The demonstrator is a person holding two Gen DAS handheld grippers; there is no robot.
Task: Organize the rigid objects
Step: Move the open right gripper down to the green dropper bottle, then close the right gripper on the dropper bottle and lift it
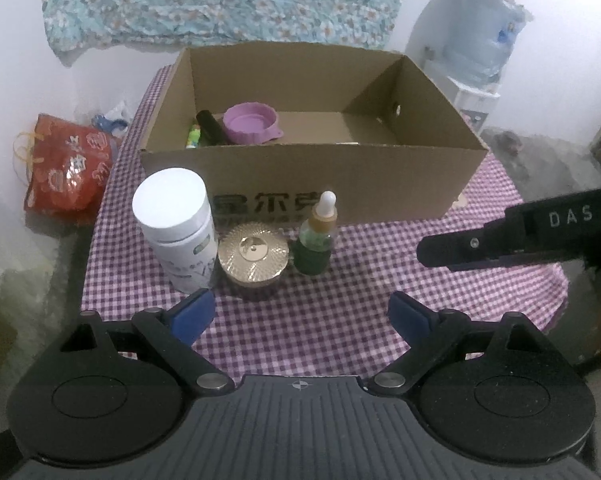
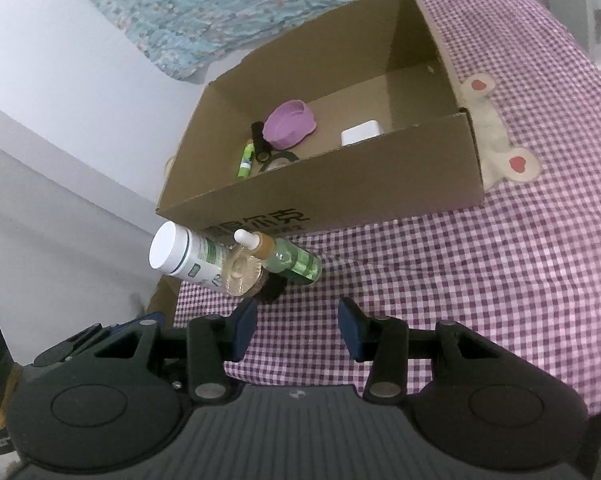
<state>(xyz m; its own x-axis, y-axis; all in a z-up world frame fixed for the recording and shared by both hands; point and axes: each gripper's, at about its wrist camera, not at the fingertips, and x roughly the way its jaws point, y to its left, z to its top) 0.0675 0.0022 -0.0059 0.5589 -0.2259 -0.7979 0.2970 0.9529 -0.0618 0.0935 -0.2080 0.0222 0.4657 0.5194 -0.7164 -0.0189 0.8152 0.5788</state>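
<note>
An open cardboard box [image 1: 380, 184] [image 2: 340, 196] stands on the purple checked tablecloth [image 1: 340, 300]. Inside lie a purple bowl [image 1: 250, 122] [image 2: 290, 122], a black tube [image 1: 210, 126], a green stick [image 2: 245, 162] and a white block [image 2: 360, 132]. In front of the box stand a white bottle [image 1: 176, 224] [image 2: 184, 258], a gold-lidded jar [image 1: 254, 256] [image 2: 242, 272] and a green dropper bottle [image 1: 316, 240] [image 2: 288, 258]. My left gripper [image 1: 300, 312] hangs open just short of the jar, nothing between its blue pads. My right gripper [image 2: 296, 324] is partly open and empty; its finger [image 1: 500, 240] reaches in from the right in the left wrist view.
A red printed bag [image 1: 68, 168] sits on the floor left of the table. A water dispenser [image 1: 480, 52] stands at the back right. A floral cloth [image 1: 220, 0] hangs on the wall behind the box. The tablecloth carries a beige bear patch [image 2: 500, 148] to the right of the box.
</note>
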